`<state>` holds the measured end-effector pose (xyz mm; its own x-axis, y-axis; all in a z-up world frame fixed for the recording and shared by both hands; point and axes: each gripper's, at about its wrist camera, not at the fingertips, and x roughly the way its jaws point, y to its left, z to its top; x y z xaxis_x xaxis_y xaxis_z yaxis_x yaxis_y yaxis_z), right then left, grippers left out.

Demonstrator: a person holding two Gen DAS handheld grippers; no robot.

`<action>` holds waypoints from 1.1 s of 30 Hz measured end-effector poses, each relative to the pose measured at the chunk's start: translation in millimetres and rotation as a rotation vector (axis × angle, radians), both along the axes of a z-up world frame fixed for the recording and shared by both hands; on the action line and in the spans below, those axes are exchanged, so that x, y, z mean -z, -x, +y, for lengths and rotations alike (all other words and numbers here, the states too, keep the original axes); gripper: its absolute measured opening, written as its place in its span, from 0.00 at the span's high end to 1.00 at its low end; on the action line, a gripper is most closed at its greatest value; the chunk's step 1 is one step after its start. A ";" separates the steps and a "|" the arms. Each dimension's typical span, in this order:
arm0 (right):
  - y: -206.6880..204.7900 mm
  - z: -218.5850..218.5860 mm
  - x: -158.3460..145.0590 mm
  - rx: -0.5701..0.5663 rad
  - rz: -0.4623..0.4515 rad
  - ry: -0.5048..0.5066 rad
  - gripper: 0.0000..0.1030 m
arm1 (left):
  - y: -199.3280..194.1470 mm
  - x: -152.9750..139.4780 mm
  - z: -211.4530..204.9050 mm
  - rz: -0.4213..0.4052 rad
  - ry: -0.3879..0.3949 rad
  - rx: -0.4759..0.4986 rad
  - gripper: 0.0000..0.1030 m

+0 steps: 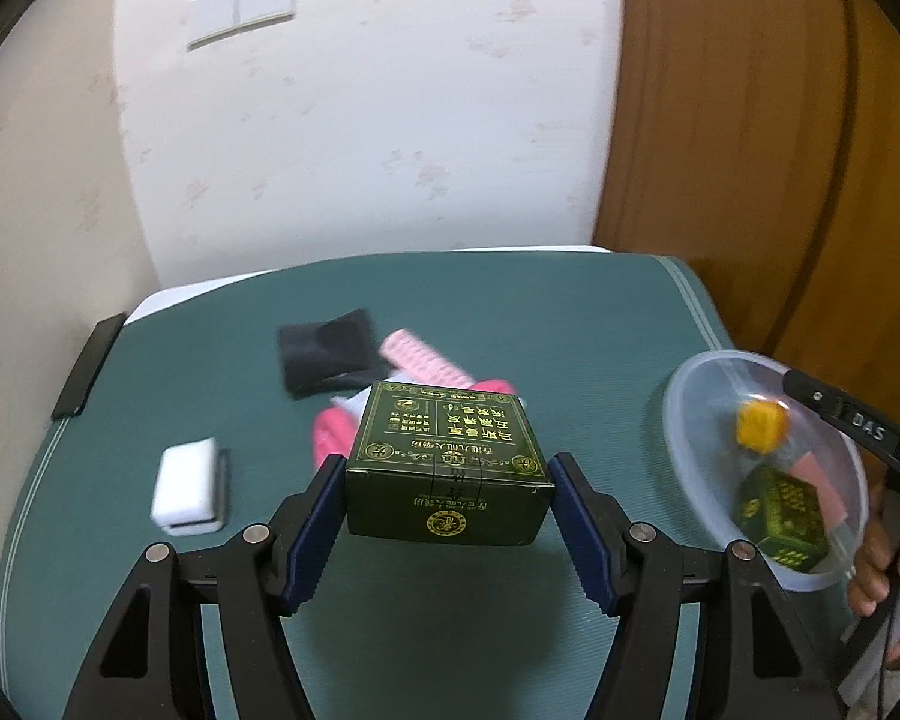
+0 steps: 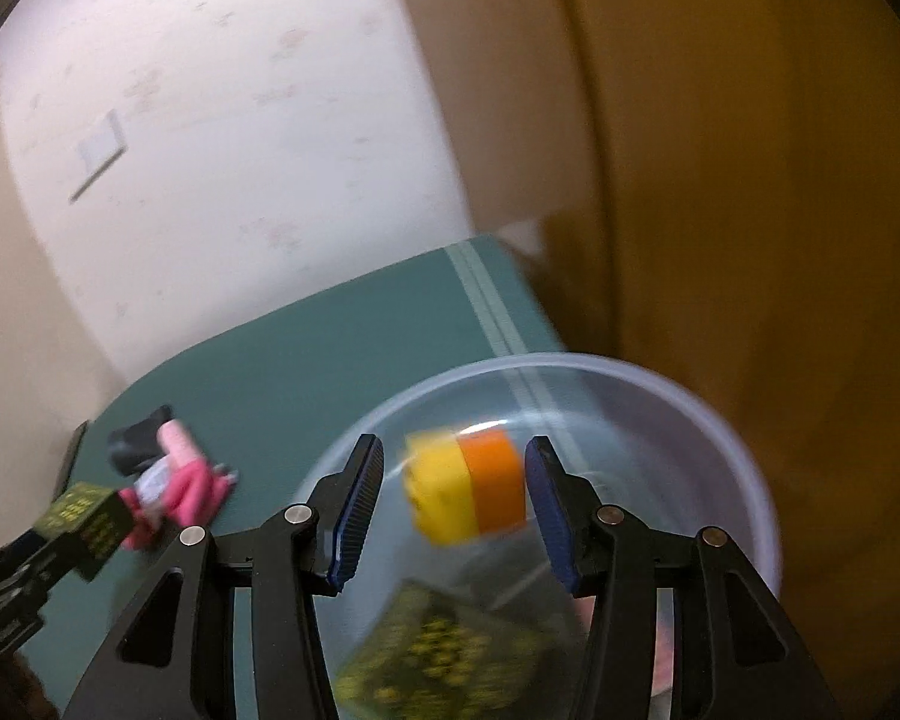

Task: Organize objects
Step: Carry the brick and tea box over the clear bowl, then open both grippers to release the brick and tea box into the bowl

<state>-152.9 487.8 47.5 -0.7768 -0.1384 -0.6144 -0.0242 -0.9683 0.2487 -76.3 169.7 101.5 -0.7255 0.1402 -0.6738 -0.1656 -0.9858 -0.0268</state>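
My left gripper (image 1: 447, 468) is shut on a dark green box with gold print (image 1: 450, 450), held a little above the green mat; the same box shows in the right wrist view (image 2: 84, 519). A clear plastic bowl (image 1: 681, 396) (image 2: 750, 480) stands at the mat's right edge. My right gripper (image 2: 453, 444) hangs over it. A blurred yellow and orange block (image 2: 465, 489) (image 1: 761, 425) is between its fingers, with a gap at the left pad. A second green box (image 1: 783, 516) (image 2: 444, 660) lies in the bowl.
On the green mat (image 1: 570, 330) lie a white block (image 1: 186, 486), a black cloth (image 1: 324, 351), a pink ribbed piece (image 1: 417, 357) and a pink glove-like item (image 1: 333, 432). A black slab (image 1: 87, 366) sits at the left edge. Wall behind, wooden door (image 1: 750, 150) right.
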 end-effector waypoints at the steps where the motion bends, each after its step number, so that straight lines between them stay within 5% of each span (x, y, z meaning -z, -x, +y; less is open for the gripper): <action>1: 0.6 4.7 -0.1 0.009 -0.001 0.004 0.46 | 0.3 -1.5 4.8 0.002 -0.001 0.010 0.32; 13: -6.7 12.2 -7.1 0.042 0.021 0.026 0.44 | 11.4 -8.0 76.6 -0.008 -0.070 0.206 0.32; 23: -11.7 22.2 -8.9 0.105 0.035 0.039 0.44 | 36.0 19.6 124.9 -0.111 -0.187 0.388 0.25; 25: -11.1 21.9 -8.0 0.102 0.035 0.038 0.44 | 35.3 25.3 124.6 -0.117 -0.185 0.390 0.14; 33: -10.5 21.1 -7.0 0.102 0.038 0.038 0.44 | 36.3 32.8 101.9 -0.124 -0.181 0.310 0.11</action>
<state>-142.4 508.9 54.6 -0.8106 -0.0800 -0.5801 -0.1121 -0.9511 0.2877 -112.6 271.5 68.7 -0.5442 0.4651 -0.6982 -0.4397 -0.8669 -0.2348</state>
